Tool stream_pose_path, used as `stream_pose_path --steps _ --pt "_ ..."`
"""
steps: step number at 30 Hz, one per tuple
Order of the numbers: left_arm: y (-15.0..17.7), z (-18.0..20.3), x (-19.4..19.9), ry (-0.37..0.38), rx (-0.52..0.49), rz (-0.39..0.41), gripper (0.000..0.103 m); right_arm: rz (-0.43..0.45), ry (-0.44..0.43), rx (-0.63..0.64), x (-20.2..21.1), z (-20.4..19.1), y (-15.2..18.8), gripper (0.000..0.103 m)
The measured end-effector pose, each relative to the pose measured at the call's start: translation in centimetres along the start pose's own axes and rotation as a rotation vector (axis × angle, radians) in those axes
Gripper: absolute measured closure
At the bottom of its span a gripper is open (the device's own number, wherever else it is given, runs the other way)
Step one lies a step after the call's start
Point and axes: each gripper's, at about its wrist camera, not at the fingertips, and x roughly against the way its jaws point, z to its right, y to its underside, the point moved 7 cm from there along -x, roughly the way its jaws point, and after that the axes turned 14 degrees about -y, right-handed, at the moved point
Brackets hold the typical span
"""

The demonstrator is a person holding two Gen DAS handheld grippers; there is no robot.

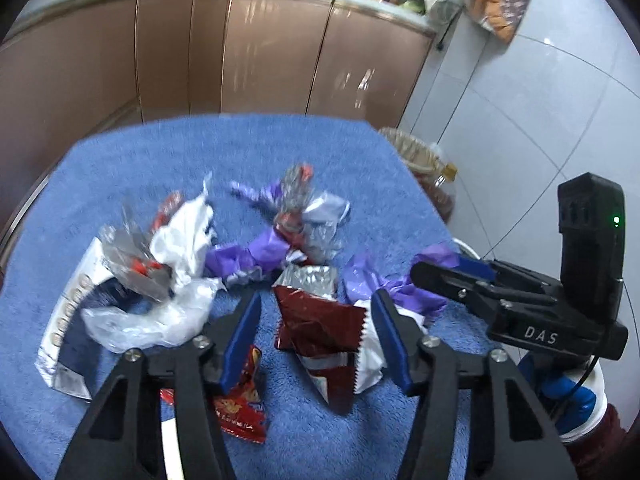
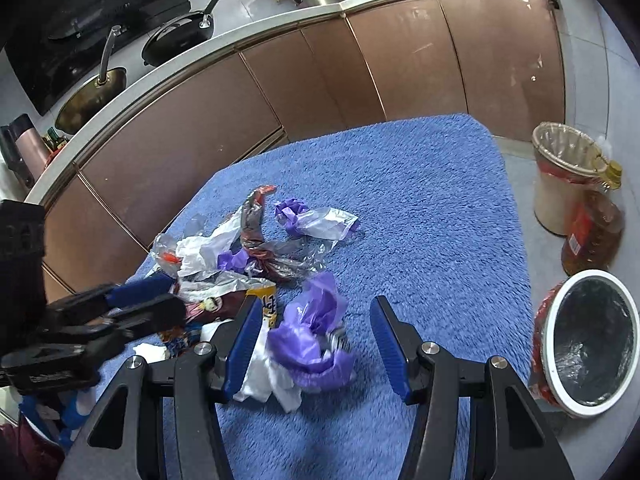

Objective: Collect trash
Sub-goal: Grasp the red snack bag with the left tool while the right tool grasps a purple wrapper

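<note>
Wrappers and bags lie heaped on a blue towel-covered table (image 1: 248, 144) (image 2: 420, 208). My left gripper (image 1: 316, 316) is open, with a dark red foil snack bag (image 1: 320, 320) between its fingers. A red packet (image 1: 244, 404) lies under its left finger. My right gripper (image 2: 314, 328) is open around a crumpled purple plastic bag (image 2: 312, 344) on white wrapping. In the left wrist view the right gripper (image 1: 424, 276) sits over the purple bag (image 1: 380, 280). The left gripper (image 2: 160, 296) shows at the left of the right wrist view. A white-rimmed bin (image 2: 592, 340) stands off the table's right edge.
More wrappers lie further out: a white plastic bag (image 1: 176, 240), a purple and silver wrapper (image 2: 316, 220), a dark twisted wrapper (image 2: 256, 236). A lined wastebasket (image 2: 560, 176) and an oil bottle (image 2: 592, 232) stand on the tiled floor. Brown cabinets (image 2: 320, 80) run behind the table.
</note>
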Motion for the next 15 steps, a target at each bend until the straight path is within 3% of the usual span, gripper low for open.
stream_pose_path --steps 4,9,15 --pt "0.5 -0.7 -1.6 0.009 0.030 -0.059 0.067 -0.017 -0.037 -0.030 -1.0 0.9 0.0 0.060" --pt "0.5 -1.2 -1.4 0.009 0.050 -0.054 0.074 -0.026 -0.067 -0.033 -1.4 0.8 0.3 0.089" --pt "-0.3 -1.2 0.9 -0.019 0.049 0.017 0.077 0.017 -0.065 0.010 0.2 -0.9 -0.4 0.091"
